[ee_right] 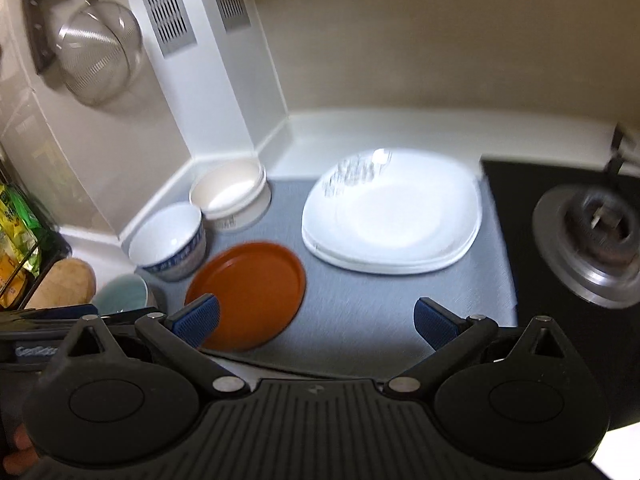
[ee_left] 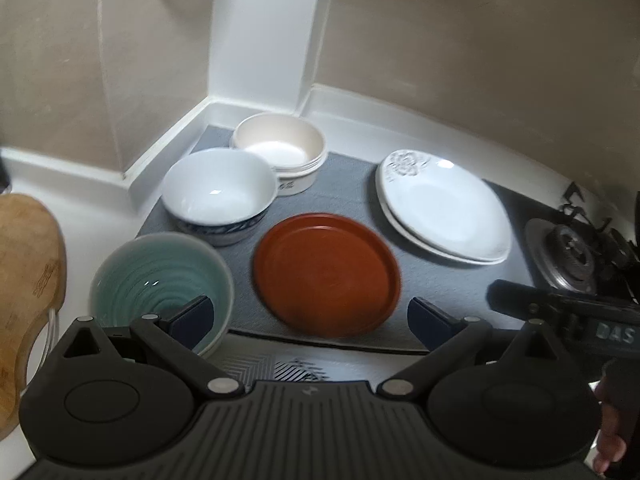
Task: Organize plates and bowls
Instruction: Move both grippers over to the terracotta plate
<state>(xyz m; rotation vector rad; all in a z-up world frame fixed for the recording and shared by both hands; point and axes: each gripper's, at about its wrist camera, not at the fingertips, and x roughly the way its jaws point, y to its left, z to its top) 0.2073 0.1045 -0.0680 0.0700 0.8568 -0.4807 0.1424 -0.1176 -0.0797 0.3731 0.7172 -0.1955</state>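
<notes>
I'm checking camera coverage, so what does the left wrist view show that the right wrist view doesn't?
Only the left wrist view shows the teal bowl's ribbed inside and the flower pattern on the white plates. Only the right wrist view shows the whole hanging strainer, wall vents and snack packets. Both show the orange plate, blue-patterned bowl, cream bowl, grey mat and stove burner.

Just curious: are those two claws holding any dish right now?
No. The left gripper and right gripper are both open, holding nothing.
</notes>
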